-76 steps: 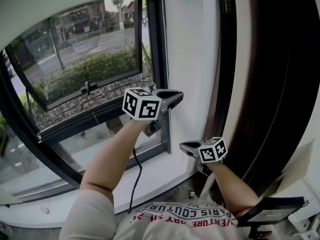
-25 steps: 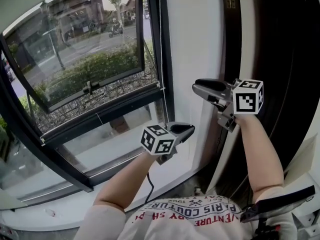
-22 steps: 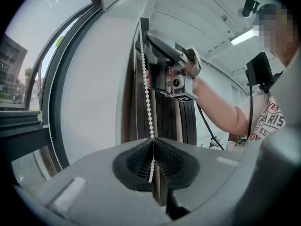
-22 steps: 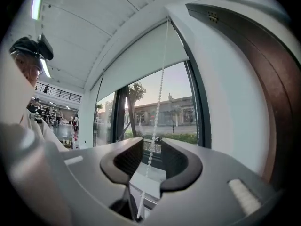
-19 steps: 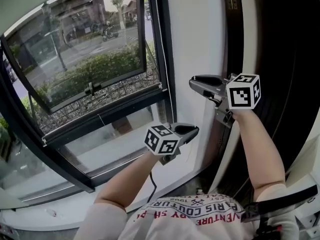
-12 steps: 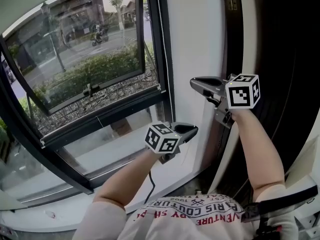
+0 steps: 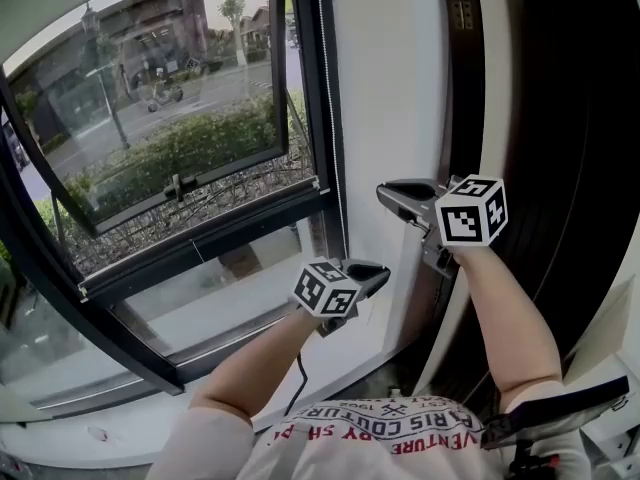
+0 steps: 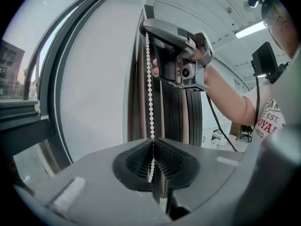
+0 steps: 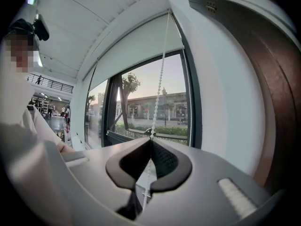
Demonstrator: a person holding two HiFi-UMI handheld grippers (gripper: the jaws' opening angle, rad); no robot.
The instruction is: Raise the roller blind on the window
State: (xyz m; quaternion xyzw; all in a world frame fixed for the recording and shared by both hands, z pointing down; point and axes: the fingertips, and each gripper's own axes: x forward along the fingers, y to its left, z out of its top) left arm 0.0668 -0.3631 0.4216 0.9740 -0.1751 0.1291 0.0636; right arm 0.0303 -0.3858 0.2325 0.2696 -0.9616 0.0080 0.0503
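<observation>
The white bead chain [image 8: 149, 79] hangs beside the dark window frame [image 7: 318, 118]. My left gripper [image 8: 153, 142] is shut on the chain low down, and beads run through its ribbed pads. In the head view it sits low at the centre [image 7: 383, 269]. Higher up, my right gripper [image 7: 382, 190] is shut on the same chain [image 9: 160, 88], which enters between its pads [image 9: 151, 140]. From the left gripper view the right gripper [image 8: 146, 26] shows above, pinching the chain. The pale roller blind [image 9: 141, 41] covers only the top of the window [image 7: 170, 118].
A white wall panel [image 7: 385, 78] stands right of the window, then a dark brown door or panel [image 7: 560, 118]. The person's forearms reach up from below. A white sill [image 7: 150, 418] runs under the glass. A black cable [image 7: 296, 388] trails from the left gripper.
The left gripper has come down from high on the chain while the right rose above it. Within the last second the right jaws shut on the chain. The blind's edge sits higher.
</observation>
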